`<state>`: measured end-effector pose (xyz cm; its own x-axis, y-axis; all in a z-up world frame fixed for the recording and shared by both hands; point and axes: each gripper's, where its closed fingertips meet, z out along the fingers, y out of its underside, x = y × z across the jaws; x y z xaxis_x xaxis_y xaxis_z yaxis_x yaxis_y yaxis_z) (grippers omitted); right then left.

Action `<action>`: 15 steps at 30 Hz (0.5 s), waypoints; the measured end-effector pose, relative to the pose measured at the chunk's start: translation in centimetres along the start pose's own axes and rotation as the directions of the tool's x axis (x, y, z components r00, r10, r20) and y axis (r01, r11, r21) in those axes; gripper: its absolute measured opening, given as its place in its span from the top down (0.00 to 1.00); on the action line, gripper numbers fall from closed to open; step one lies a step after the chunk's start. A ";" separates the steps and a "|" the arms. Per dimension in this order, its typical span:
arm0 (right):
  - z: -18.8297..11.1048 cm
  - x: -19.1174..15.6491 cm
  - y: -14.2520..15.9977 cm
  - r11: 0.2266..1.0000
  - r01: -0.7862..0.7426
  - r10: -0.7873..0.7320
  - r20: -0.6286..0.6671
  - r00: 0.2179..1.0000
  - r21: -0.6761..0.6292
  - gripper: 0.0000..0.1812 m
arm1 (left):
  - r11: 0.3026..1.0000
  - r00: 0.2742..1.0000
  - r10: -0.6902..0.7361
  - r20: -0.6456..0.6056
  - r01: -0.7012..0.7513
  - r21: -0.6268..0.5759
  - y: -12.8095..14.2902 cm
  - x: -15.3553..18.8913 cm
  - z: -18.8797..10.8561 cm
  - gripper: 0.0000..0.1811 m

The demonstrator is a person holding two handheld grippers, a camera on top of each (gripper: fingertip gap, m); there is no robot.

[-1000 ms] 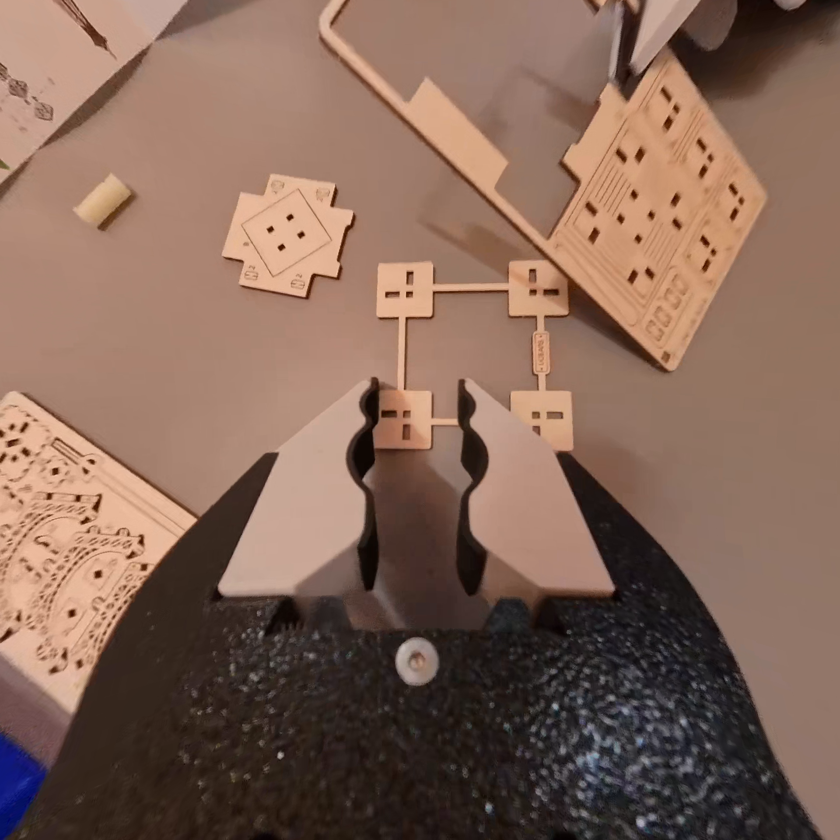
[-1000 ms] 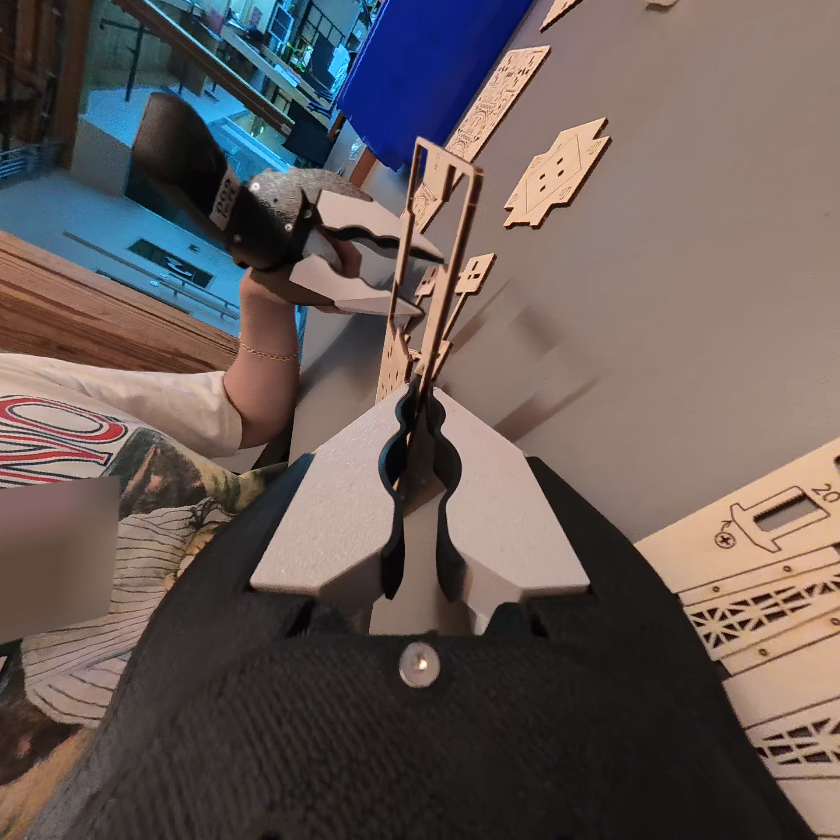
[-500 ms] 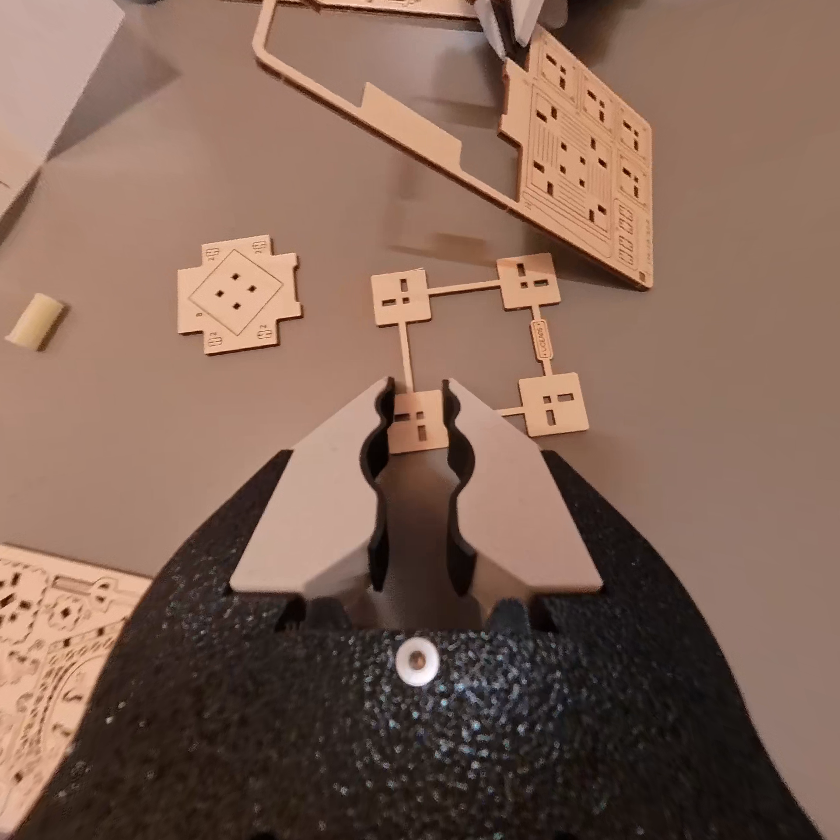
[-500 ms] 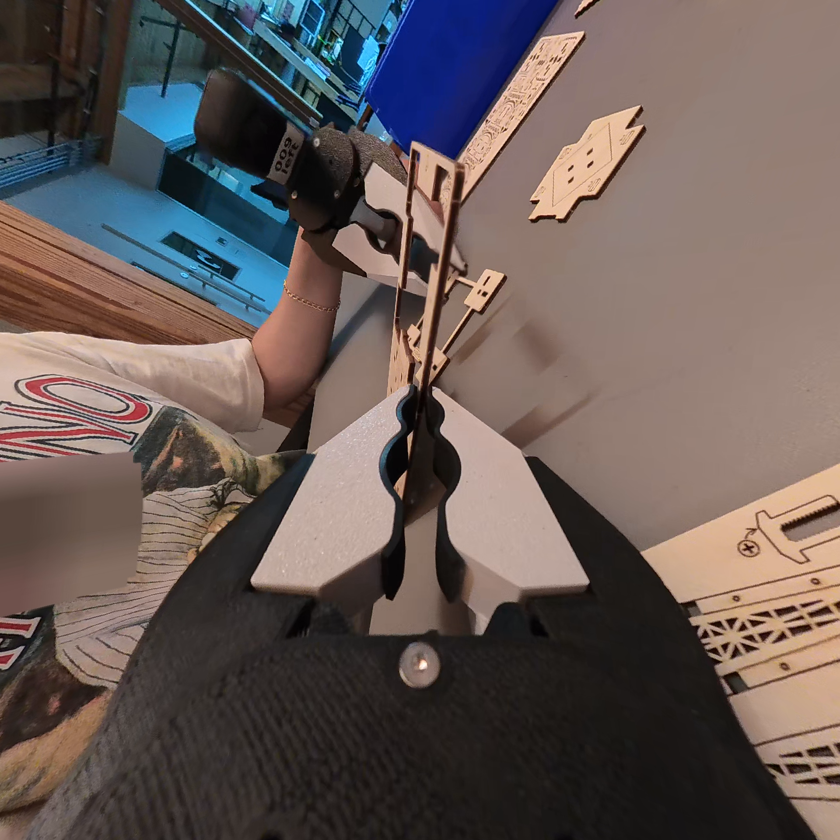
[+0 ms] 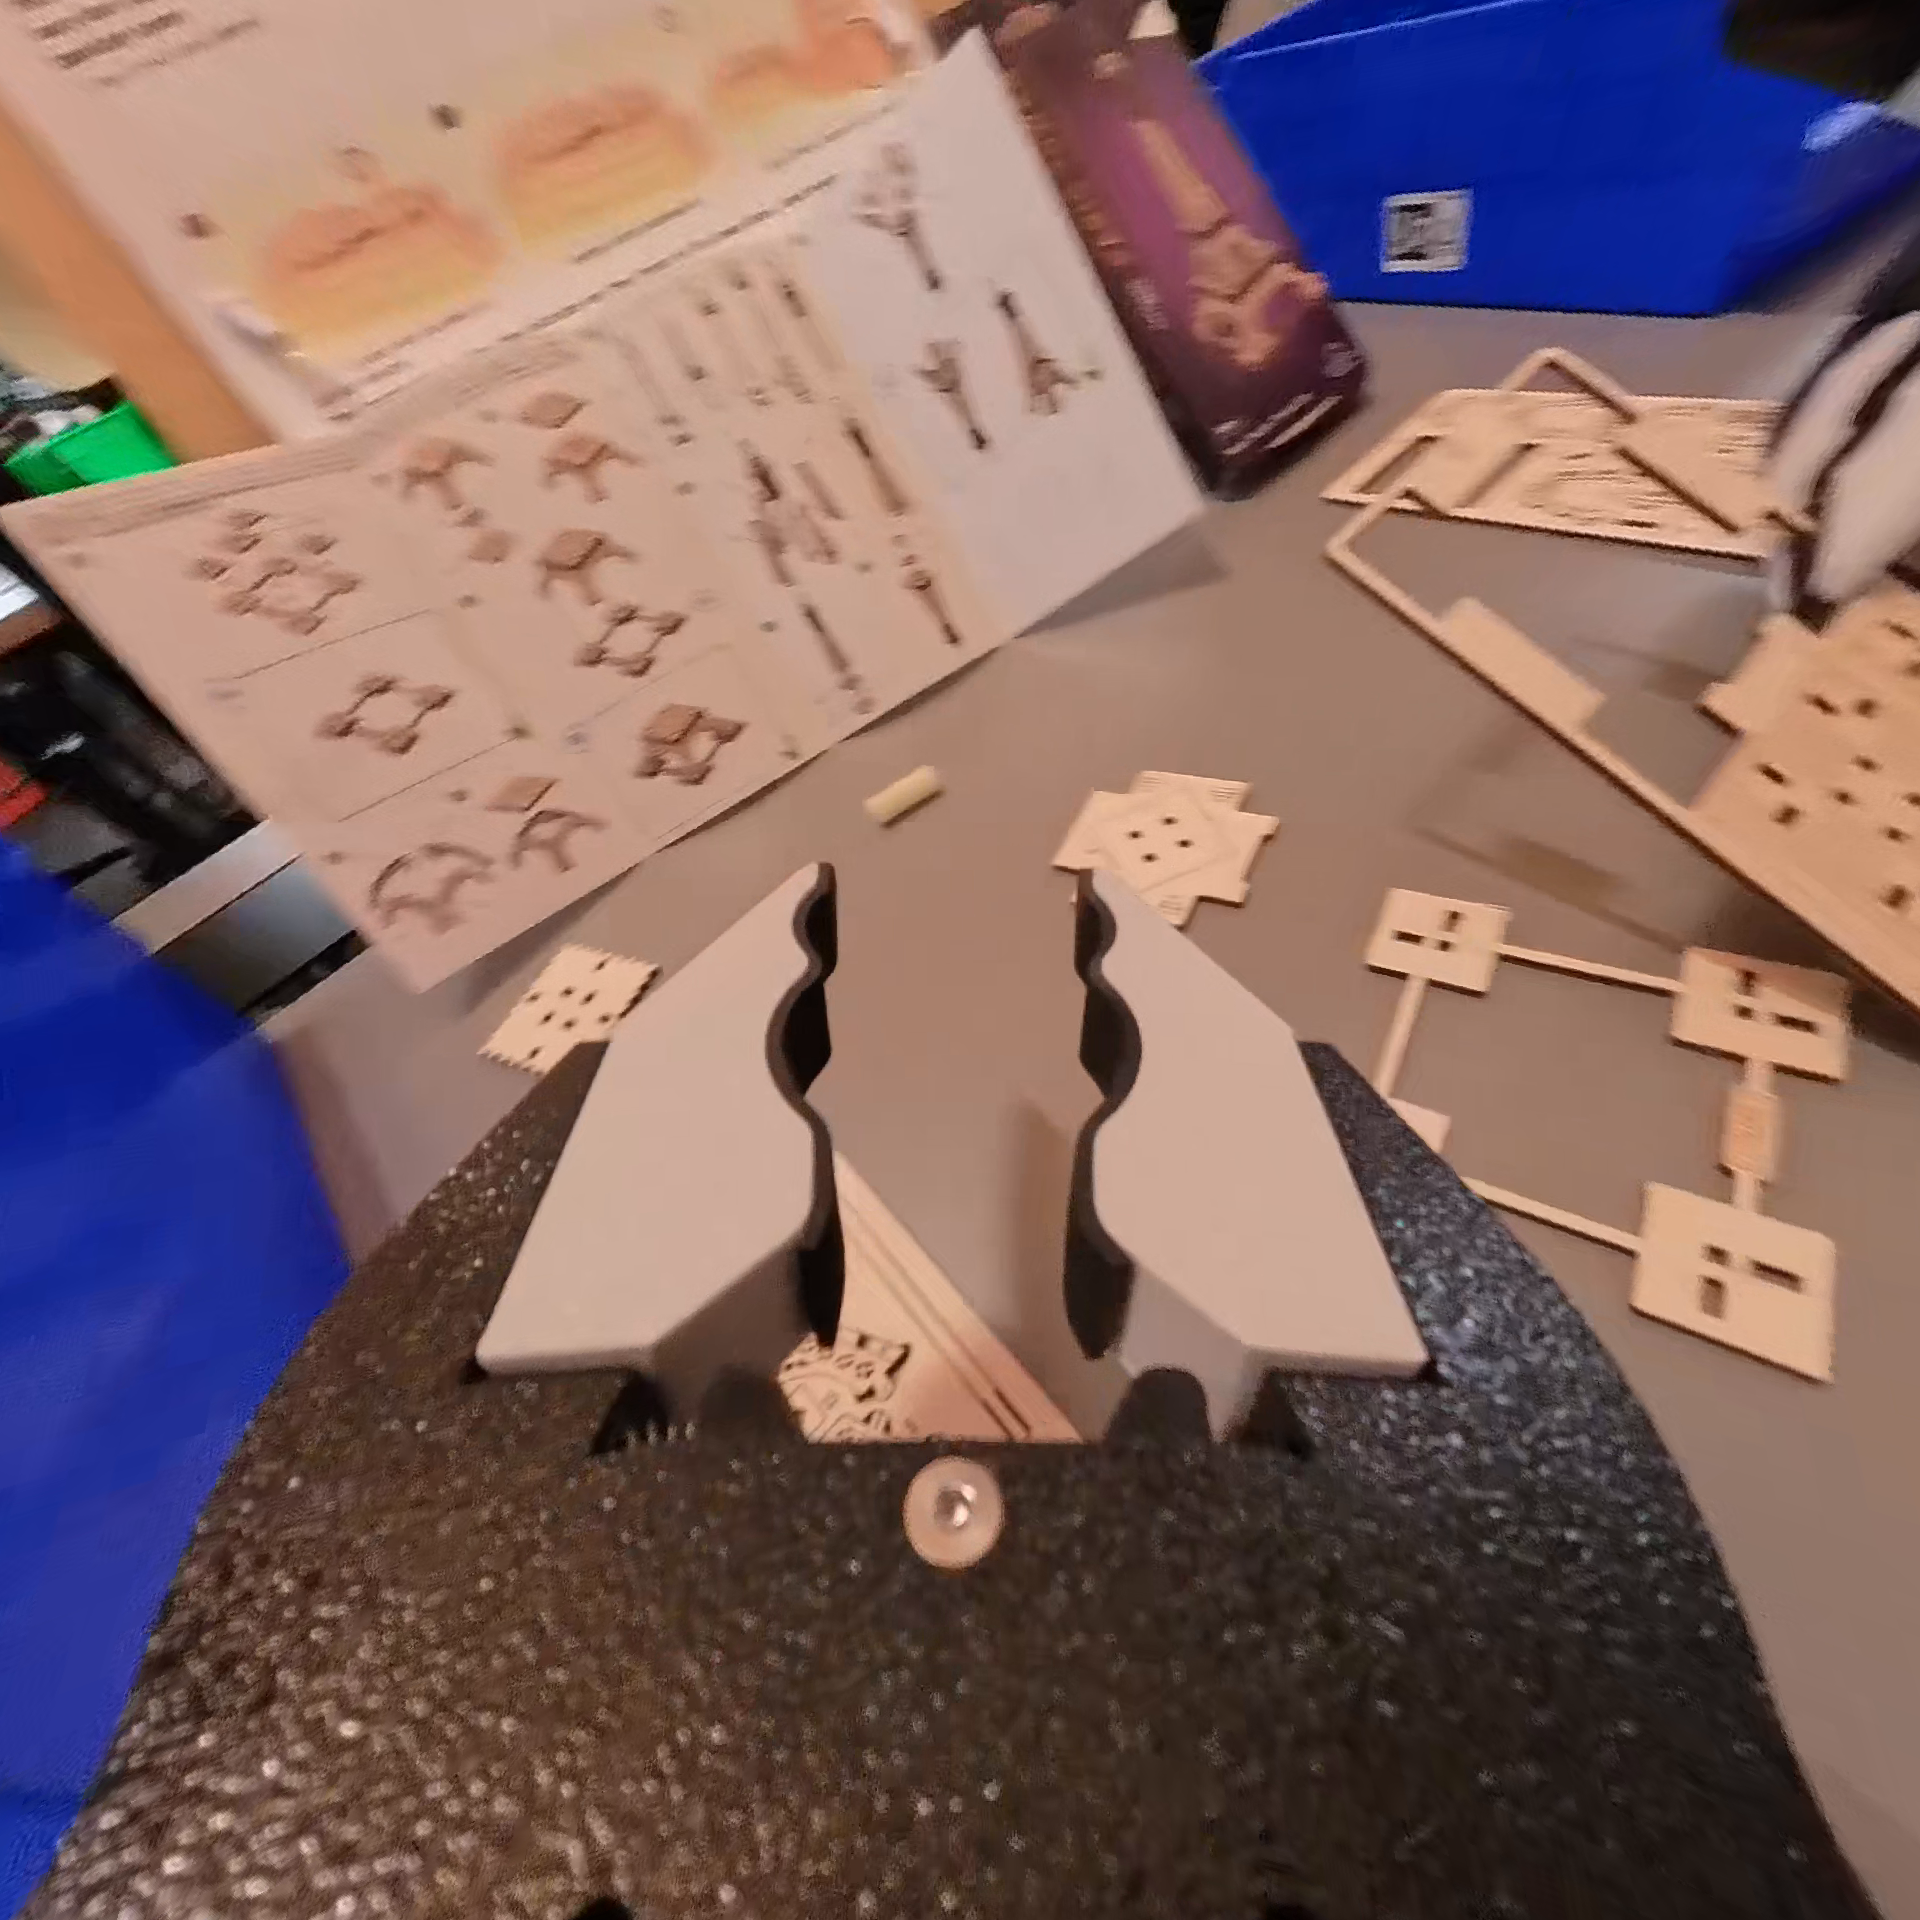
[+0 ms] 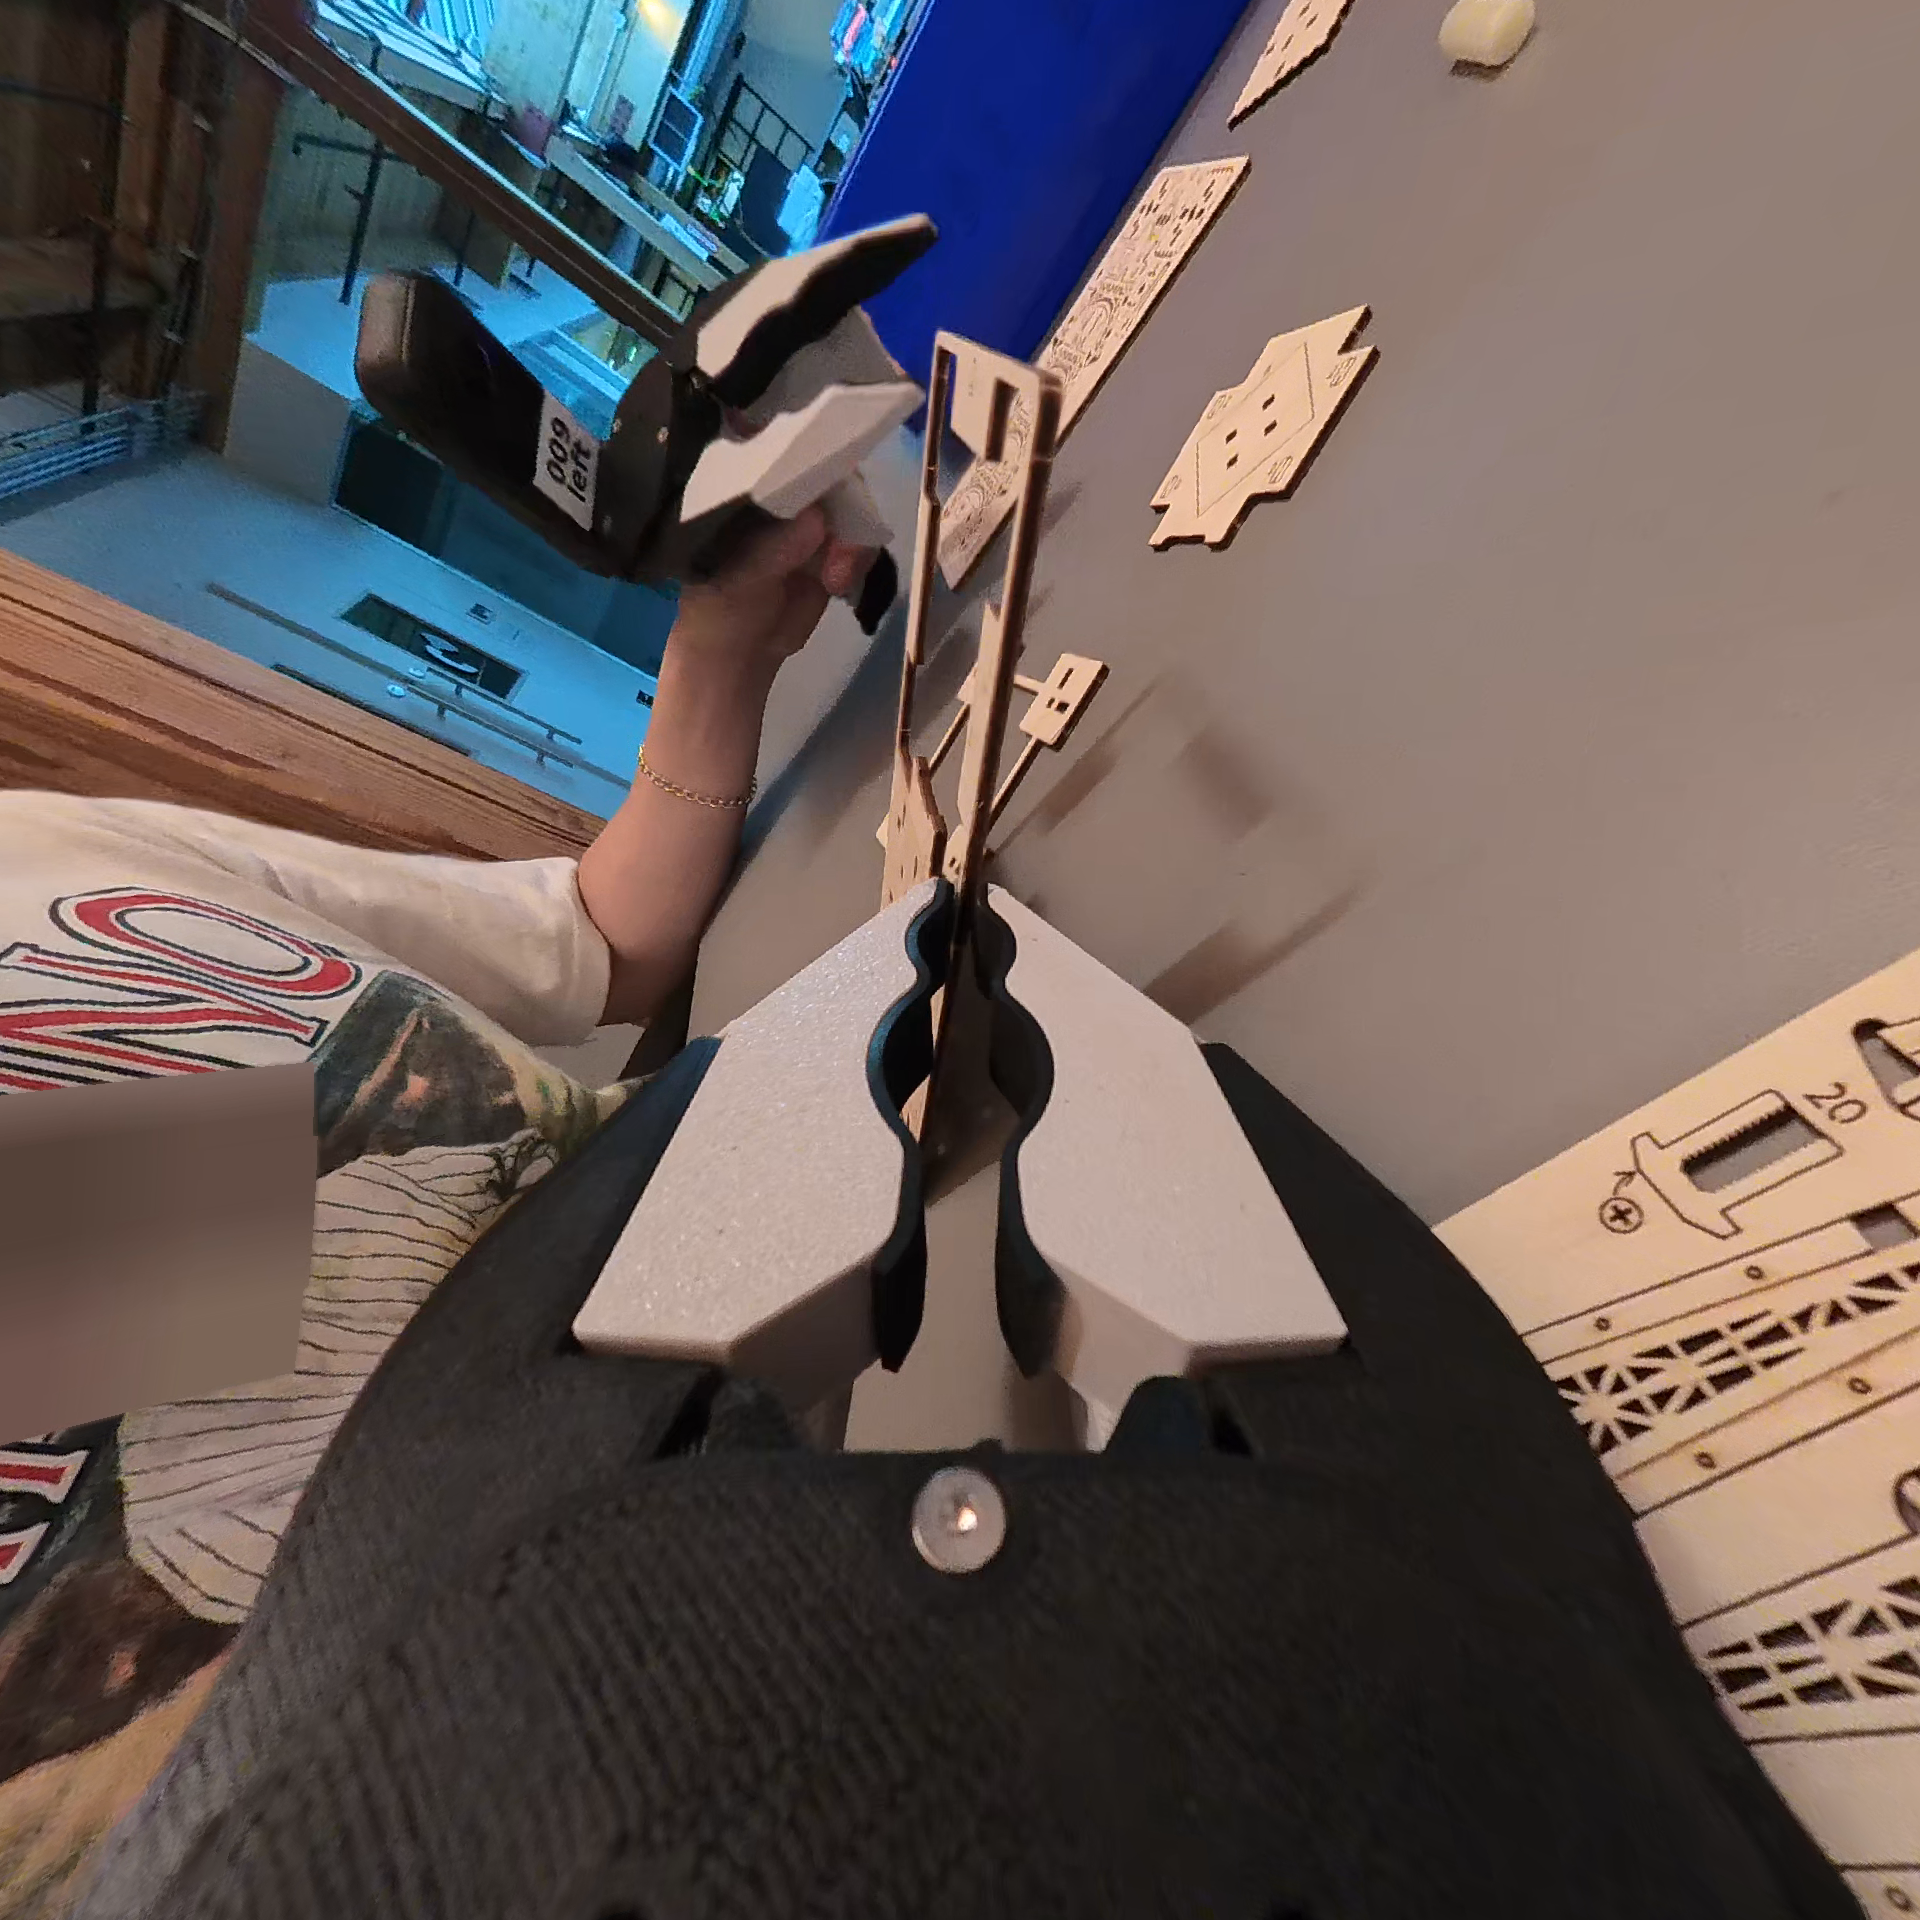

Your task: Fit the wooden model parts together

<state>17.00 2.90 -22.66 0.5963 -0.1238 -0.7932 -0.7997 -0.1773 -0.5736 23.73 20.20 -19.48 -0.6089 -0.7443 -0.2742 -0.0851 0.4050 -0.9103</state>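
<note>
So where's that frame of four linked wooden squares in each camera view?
Left wrist view: frame of four linked squares, flat on the table, right of the open fingers.
Right wrist view: partly hidden behind the held wooden sheet.
Shared landmark: cross-shaped plate.

Four-square frame (image 5: 1600, 1101) lies right of the cross-shaped piece (image 5: 1164, 844); instruction sheet (image 5: 582, 540) behind both, apparently propped upright.
</note>
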 end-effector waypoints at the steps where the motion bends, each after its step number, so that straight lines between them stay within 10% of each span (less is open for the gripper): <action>1: 0.0 0.1 0.0 1.000 -0.001 0.001 -0.003 1.000 0.000 0.99 | 1.000 0.999 -0.015 0.049 0.016 -0.013 0.2 -0.8 0.0 0.78; 15: 0.1 0.3 0.1 1.000 -0.012 0.012 -0.013 1.000 -0.008 0.99 | 0.994 0.981 -0.030 0.191 0.050 -0.096 2.4 -4.0 -0.7 0.86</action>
<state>17.11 2.98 -22.98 0.5874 -0.1382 -0.7974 -0.8064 -0.1833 -0.5623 25.45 24.55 -20.38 -0.4439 -0.8441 -0.3006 -0.1906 0.4167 -0.8888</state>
